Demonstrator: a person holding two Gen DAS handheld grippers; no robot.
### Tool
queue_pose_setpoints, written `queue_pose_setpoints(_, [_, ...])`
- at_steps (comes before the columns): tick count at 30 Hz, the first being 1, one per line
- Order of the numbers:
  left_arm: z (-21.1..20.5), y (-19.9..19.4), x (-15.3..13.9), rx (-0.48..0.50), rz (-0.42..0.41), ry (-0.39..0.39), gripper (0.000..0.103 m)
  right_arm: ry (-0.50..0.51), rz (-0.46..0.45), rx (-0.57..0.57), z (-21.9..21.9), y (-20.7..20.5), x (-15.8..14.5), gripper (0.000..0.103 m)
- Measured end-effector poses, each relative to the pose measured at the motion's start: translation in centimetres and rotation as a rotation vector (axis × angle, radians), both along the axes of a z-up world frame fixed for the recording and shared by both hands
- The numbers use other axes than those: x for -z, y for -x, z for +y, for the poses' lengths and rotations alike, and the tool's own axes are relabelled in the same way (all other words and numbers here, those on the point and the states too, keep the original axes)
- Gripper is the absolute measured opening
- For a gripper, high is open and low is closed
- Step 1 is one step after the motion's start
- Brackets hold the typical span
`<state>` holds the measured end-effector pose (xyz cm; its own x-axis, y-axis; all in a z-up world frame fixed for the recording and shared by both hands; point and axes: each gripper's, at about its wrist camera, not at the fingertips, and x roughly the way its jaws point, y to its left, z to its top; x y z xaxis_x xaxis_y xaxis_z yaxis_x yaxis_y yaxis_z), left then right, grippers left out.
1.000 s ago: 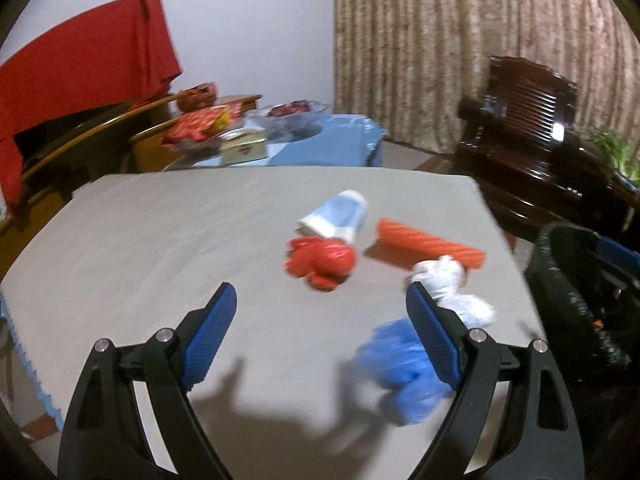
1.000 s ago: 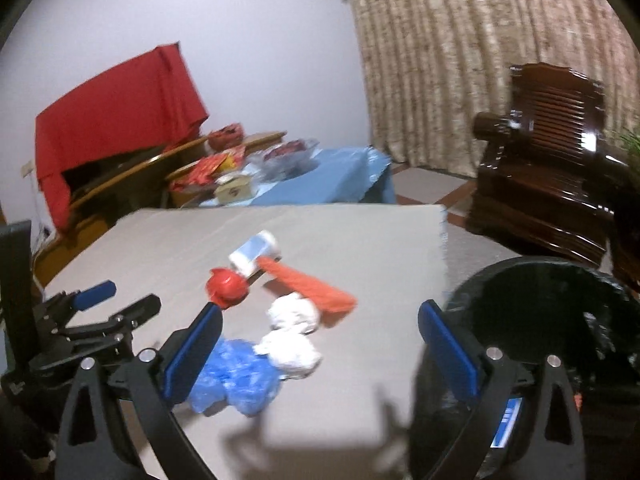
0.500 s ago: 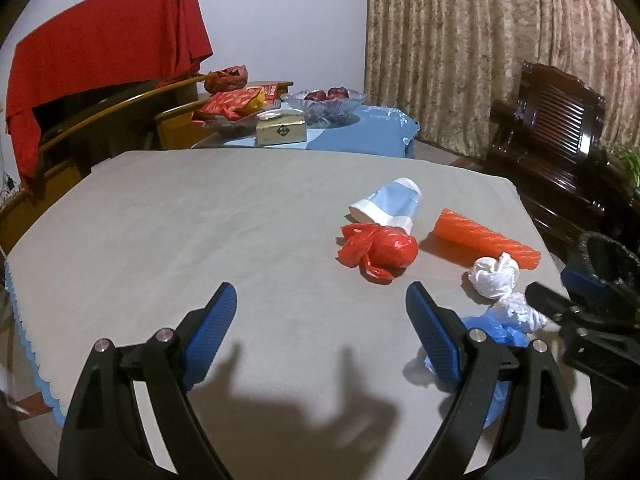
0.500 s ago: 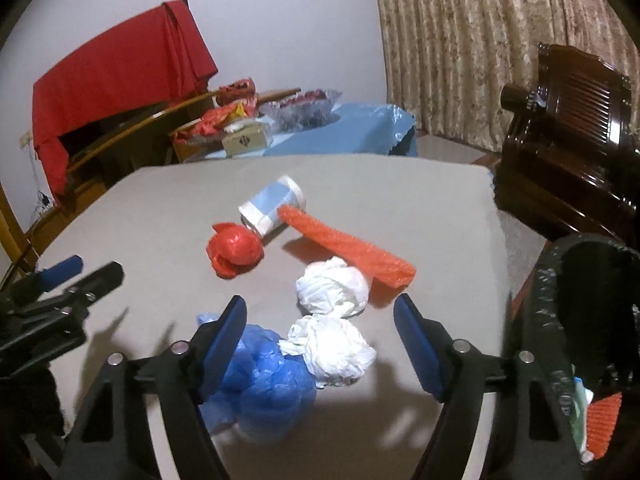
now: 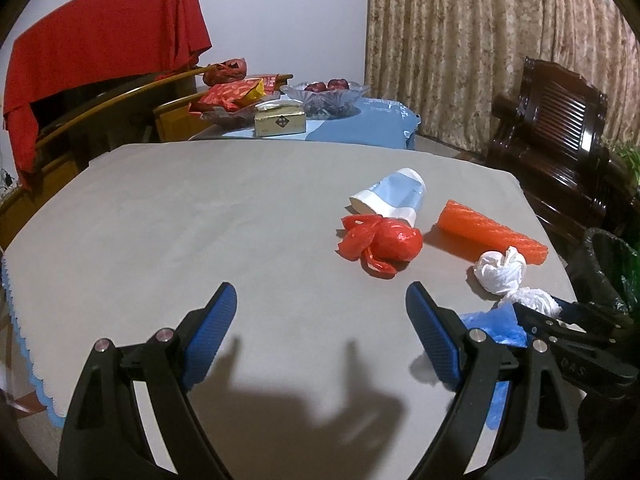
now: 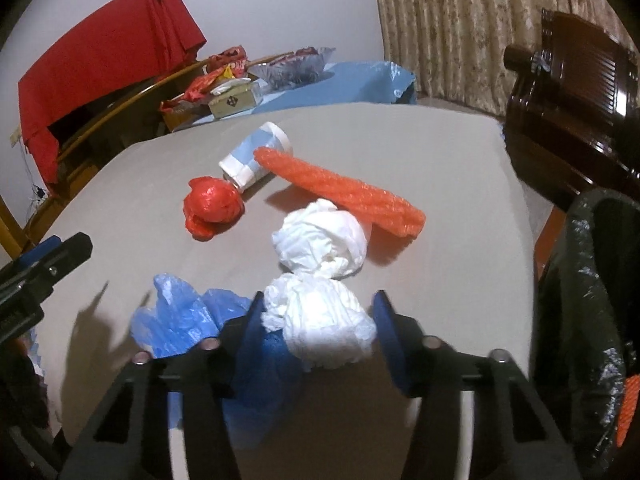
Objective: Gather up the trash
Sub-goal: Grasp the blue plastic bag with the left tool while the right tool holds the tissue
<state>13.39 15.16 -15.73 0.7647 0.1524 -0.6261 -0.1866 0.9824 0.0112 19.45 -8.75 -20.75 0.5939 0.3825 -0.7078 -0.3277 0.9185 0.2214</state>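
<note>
A: We are working the pick-up step now; the right gripper (image 6: 318,322) is sitting low over the table (image 6: 420,152) with the nearer white paper wad (image 6: 320,324) between its jaws, which have just been closing in from wide to about half.

B: Are we gripping it yet?

A: We are seeing one pad against the wad, the other just beside it; we are judging the squeeze unfinished.

B: And the left gripper (image 5: 322,312)?

A: We are holding it wide open over bare cloth, nothing between its jaws; the red bag (image 5: 380,244) is lying ahead of it.

B: Next?

A: We are needing a firm pinch, then a lift across to the black-lined bin (image 6: 592,300) at the right; the blue bag (image 6: 192,320) is touching the wad and could be dragging along.
</note>
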Motion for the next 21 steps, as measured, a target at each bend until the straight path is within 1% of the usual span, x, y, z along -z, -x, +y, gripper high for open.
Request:
queue_pose_setpoints(1, [-0.1,0.0,0.0,0.003,-0.001,-0.001,0.084,-0.002,-0.001,-0.006,0.0,0.0,-0.1,0.043])
queue_pose_setpoints(4, [-0.4,0.0,-0.1,0.010,-0.003,-0.002,0.084,-0.008,-0.010,-0.015,-0.1,0.3,-0.5,0.039])
queue_pose_setpoints(8, [-1.2,0.0,-0.2,0.023,-0.006,0.001,0.084,0.001,-0.051,-0.007,-0.5,1.1,-1.7,0.039])
queue_pose_setpoints(14, [-3.0,0.0,-0.1,0.064,-0.001,0.019,0.084,0.012,-0.079,0.010,-1.7,2.6,-2.8,0.039])
queue_pose_setpoints(21, [-5.8,-0.2,0.9,0.138,0.022,0.050,0.082,0.019,-0.092,0.044,-3.7,3.5,-3.1,0.039])
